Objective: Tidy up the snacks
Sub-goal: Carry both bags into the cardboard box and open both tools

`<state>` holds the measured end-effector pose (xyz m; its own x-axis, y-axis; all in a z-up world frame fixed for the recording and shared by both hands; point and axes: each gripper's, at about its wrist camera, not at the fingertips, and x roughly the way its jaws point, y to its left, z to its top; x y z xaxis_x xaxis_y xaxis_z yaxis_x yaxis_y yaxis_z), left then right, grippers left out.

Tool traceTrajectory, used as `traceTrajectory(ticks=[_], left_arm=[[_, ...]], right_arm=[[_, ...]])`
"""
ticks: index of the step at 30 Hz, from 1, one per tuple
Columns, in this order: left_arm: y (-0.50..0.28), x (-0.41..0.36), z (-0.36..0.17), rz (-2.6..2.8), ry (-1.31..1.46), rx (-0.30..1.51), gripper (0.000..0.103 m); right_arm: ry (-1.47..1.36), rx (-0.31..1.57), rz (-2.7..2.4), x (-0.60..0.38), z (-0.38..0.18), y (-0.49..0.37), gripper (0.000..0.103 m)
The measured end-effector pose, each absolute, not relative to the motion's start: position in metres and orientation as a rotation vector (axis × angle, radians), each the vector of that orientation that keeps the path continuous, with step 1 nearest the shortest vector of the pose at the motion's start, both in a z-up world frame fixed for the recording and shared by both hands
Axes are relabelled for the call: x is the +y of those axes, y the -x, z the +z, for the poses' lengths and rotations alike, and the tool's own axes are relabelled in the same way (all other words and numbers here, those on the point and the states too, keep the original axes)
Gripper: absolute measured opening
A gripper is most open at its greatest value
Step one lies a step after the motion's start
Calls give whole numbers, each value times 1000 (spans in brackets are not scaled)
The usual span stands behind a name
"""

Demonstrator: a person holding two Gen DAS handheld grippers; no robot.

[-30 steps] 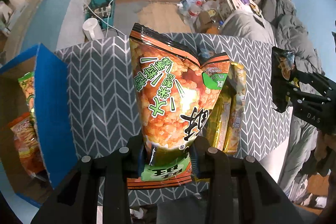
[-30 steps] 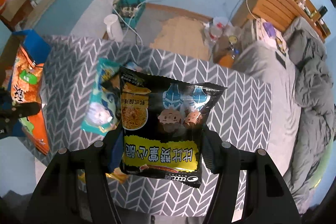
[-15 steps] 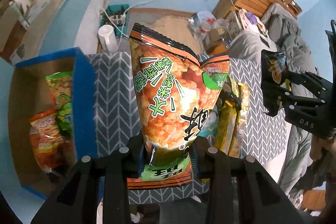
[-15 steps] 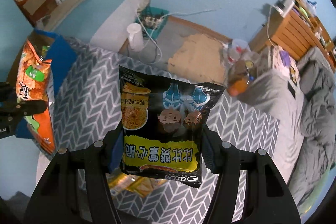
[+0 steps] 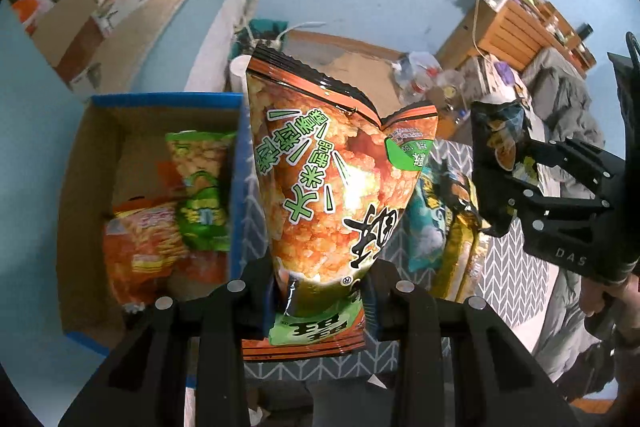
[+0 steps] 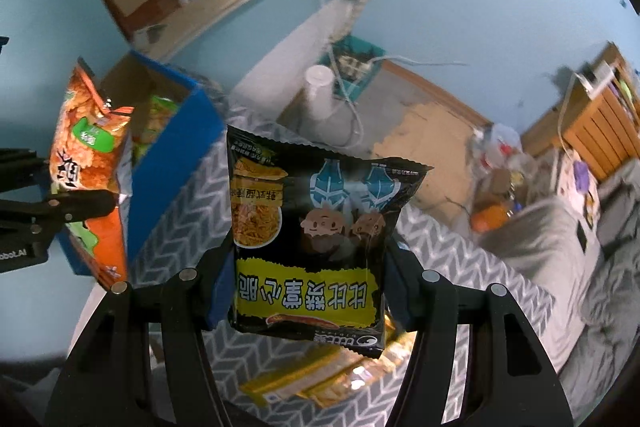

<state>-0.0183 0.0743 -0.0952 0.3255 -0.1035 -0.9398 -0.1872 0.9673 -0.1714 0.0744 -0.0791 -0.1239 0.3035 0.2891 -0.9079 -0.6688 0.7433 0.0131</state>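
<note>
My left gripper (image 5: 320,291) is shut on a tall orange rice-cracker bag (image 5: 332,187), held upright next to the blue-edged cardboard box (image 5: 160,99); the bag also shows in the right wrist view (image 6: 92,151). The box holds an orange snack bag (image 5: 140,255) and a green one (image 5: 200,187). My right gripper (image 6: 308,291) is shut on a black noodle-snack bag (image 6: 308,239) above the chevron cloth (image 6: 176,251); this gripper shows at the right of the left wrist view (image 5: 500,171).
Teal and yellow snack packets (image 5: 448,227) lie on the cloth behind the orange bag; yellow packets (image 6: 312,379) lie under the black bag. A white cup (image 6: 320,95), cables and floor clutter lie beyond the table. A grey bed (image 6: 560,247) is at the right.
Both grippers have moved left with their bags. The box has come more fully into the left wrist view, and the black bag now hangs nearer the box.
</note>
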Motion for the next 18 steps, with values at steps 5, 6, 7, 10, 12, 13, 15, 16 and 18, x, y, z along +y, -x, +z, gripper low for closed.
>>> traceTrajectory(ticks=[5,6,7,10,12,13,15,16,18], left_arm=[[30,99,-89,105,291,1222,35],[32,104,-89,114,299,1220,35],[35,110,-88,128,306,1219,35],[41,125,-87,157,324,1211,35],[47,136,-86,177,342,1207,35],[50,142,-85,187,351,1204,35],[55,151,-84,207,365,1200,35],[58,157,-83,220,369,1198,35],[61,166,-83,238,375,1196,35]], right_arm=[[436,1067,727,-43,-119,-68,62],[440,1063,742,-34,-118,-67,62],[444,1062,753,-28,-118,-67,62],[455,1056,792,-6,-119,-64,62],[462,1057,819,7,-120,-62,62],[466,1057,832,15,-121,-61,62],[472,1058,856,30,-122,-60,62],[471,1062,868,37,-123,-59,62],[468,1070,894,50,-124,-59,62]])
